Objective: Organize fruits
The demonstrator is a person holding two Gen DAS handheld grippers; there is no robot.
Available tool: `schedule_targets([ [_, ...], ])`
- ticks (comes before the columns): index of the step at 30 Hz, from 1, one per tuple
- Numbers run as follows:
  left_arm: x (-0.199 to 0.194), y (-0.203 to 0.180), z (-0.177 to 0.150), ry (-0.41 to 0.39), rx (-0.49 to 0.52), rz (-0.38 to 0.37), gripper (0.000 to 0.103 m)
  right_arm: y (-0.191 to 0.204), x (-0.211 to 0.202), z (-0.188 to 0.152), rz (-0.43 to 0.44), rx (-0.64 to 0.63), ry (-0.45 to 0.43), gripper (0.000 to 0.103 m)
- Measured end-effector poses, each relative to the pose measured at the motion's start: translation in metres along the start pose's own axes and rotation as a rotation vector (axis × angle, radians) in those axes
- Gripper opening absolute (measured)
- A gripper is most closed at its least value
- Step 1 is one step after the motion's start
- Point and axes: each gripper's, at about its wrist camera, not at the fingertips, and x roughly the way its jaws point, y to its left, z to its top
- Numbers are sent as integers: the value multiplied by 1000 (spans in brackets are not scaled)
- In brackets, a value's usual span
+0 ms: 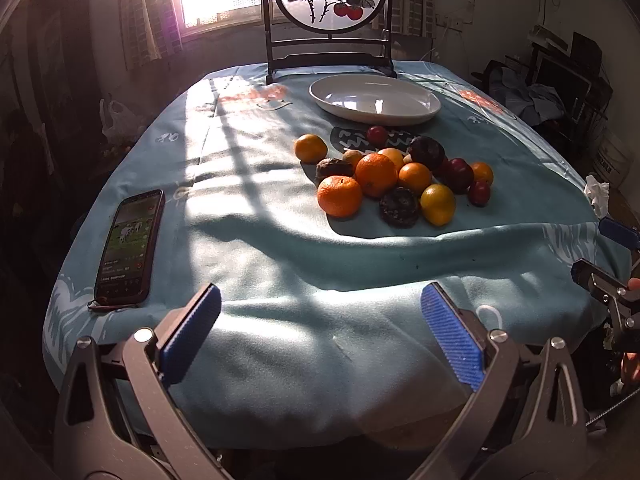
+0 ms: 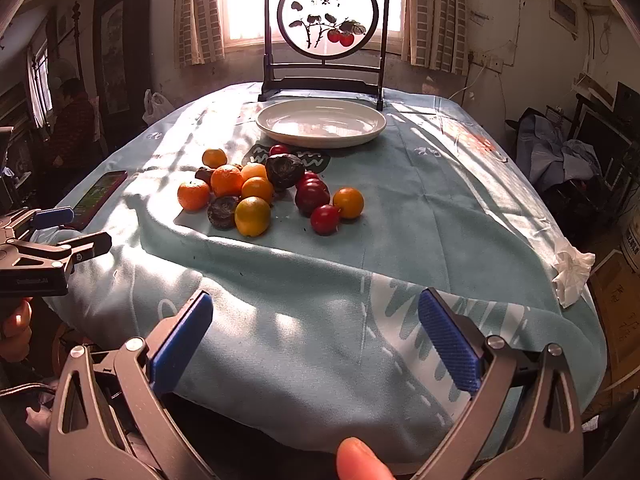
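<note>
A pile of fruit [image 1: 394, 178] lies mid-table on the blue cloth: several oranges [image 2: 226, 180], dark red plums [image 2: 312, 199] and dark wrinkled fruits [image 2: 284, 170]. Behind it stands an empty white oval plate [image 1: 374, 99] [image 2: 321, 122]. My left gripper [image 1: 320, 304] hovers open over the table's near edge, well short of the fruit, nothing between its blue pads. My right gripper [image 2: 314, 308] is likewise open and empty at the near edge. Each gripper shows at the side of the other's view, left [image 2: 68, 228] and right [image 1: 600, 248].
A phone [image 1: 128, 248] with a lit screen lies at the near left. A dark-framed round painted screen [image 2: 326, 26] stands behind the plate. A crumpled white tissue [image 2: 570, 268] rests at the right edge. The cloth is wrinkled. A person sits at the far left of the room.
</note>
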Motion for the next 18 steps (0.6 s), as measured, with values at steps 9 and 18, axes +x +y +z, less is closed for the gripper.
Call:
schedule_targets([
  [9,14,4,-1,28,-14,-4,101,6,11,1,42,-10,22,102],
  [18,39,21,-5,64,-46,-25,101,23,47,18,122,-53,36,79],
])
